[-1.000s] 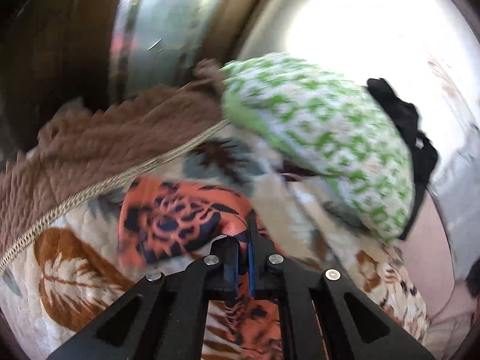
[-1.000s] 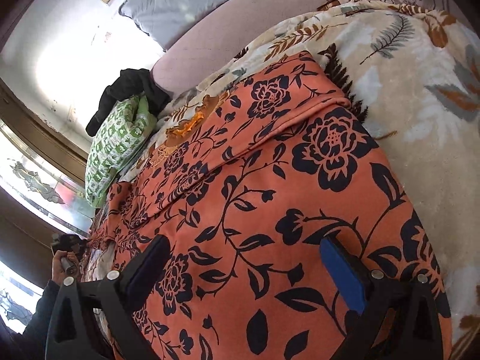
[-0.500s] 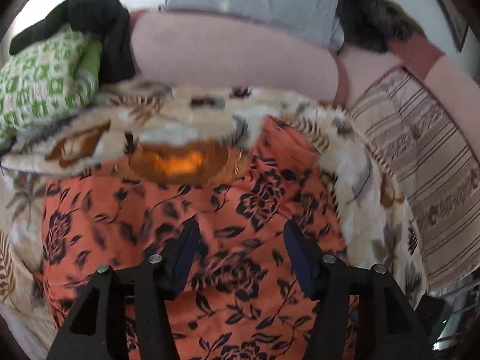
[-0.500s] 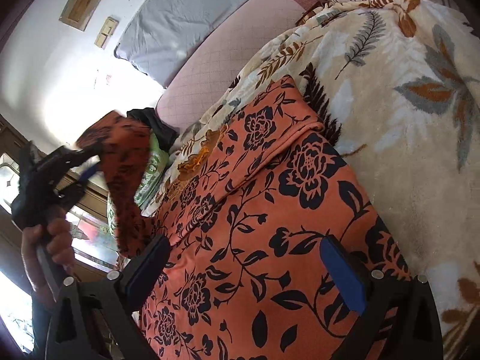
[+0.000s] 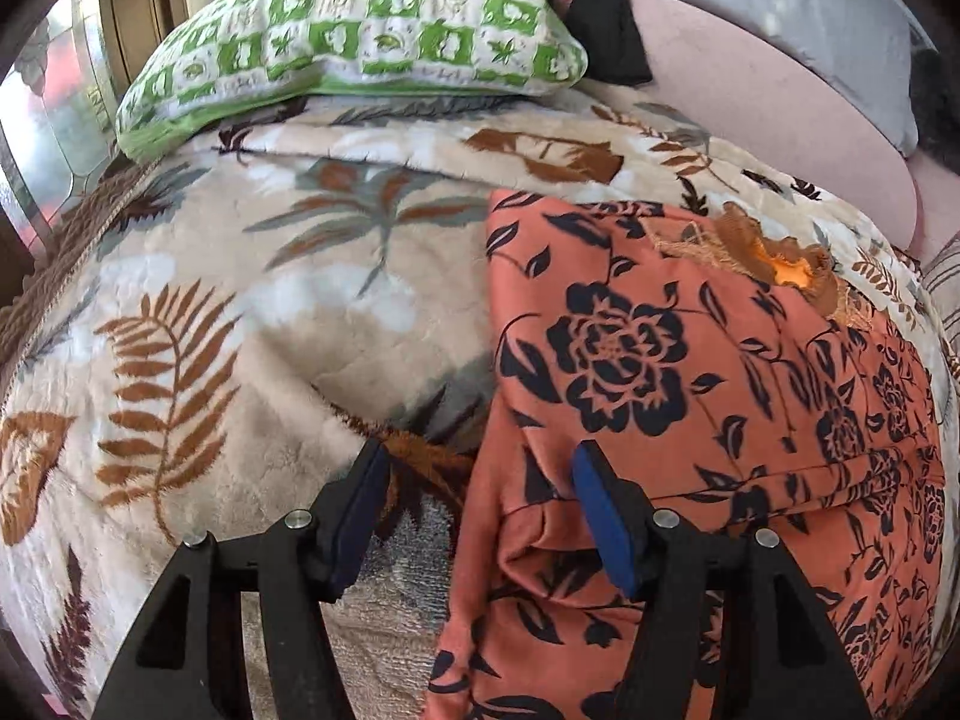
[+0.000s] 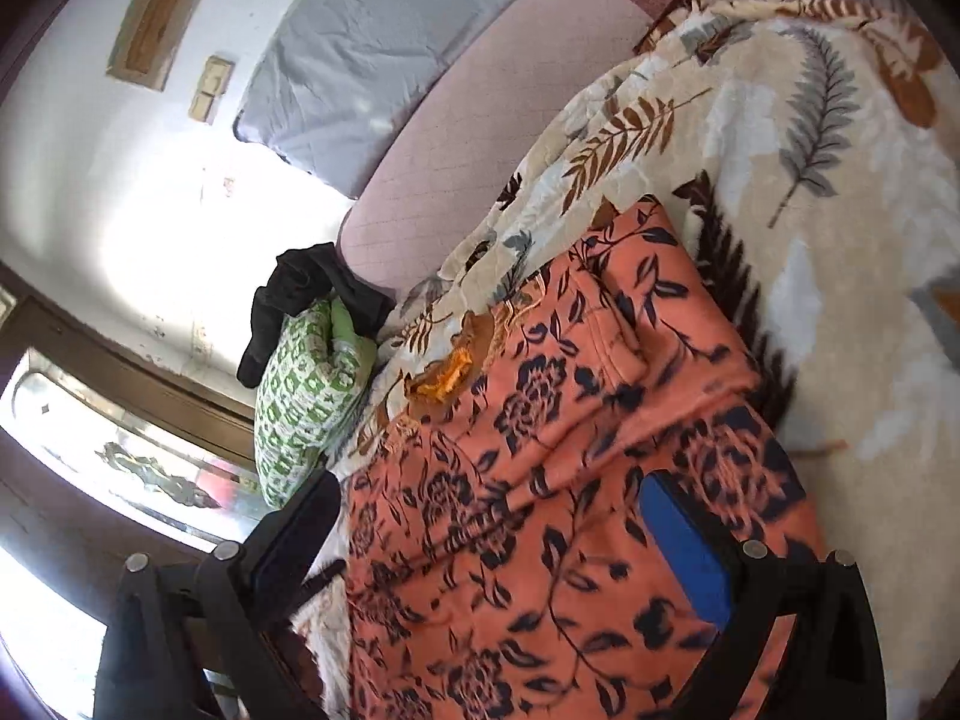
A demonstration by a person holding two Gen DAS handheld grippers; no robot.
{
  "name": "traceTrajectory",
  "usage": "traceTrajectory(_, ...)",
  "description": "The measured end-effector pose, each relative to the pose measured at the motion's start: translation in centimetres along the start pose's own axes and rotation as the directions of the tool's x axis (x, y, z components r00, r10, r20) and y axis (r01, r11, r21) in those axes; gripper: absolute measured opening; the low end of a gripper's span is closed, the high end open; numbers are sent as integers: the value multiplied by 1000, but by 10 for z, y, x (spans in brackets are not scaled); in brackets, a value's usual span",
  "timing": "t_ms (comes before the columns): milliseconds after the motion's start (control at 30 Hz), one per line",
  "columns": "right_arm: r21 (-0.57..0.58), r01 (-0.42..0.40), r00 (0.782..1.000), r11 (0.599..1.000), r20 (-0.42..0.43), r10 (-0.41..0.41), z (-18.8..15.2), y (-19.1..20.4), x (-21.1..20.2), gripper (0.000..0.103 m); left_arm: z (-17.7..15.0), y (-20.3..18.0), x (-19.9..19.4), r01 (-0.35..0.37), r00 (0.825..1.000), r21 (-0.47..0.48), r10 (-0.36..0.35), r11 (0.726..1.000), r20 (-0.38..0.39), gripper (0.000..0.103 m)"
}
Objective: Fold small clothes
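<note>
The left claw [image 5: 474,510] hangs with its jaws spread apart, nothing held between the blue pads [image 5: 600,516]. The right claw [image 6: 492,546] is spread wider, its two fingers [image 6: 684,546] empty and tilted toward the left of its view.

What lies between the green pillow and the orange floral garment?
In the left wrist view, only leaf-print blanket lies between the green pillow and the orange garment.
</note>
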State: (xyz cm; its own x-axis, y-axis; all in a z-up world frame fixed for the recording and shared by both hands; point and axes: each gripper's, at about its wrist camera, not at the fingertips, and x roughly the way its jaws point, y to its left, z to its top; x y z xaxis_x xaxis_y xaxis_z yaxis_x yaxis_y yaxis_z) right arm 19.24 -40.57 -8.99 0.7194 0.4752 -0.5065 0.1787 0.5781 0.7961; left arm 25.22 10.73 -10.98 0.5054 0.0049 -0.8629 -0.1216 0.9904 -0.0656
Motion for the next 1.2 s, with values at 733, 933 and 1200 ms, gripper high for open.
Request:
traceTrajectory(733,-220,445,883,868,-53,-466,-6,-5,77,13,-15,-1,8,27,995,37,-30,999,94,79)
traceTrajectory(933,-255,444,896,859,122,-427,-1,31,26,94,-11,3,-26,68,980,19,-71,997,185,79)
traceTrajectory(1200,-135,100,978,986,-169,-122,12,28,73,94,-12,-5,7,-7,998,55,3,998,67,82)
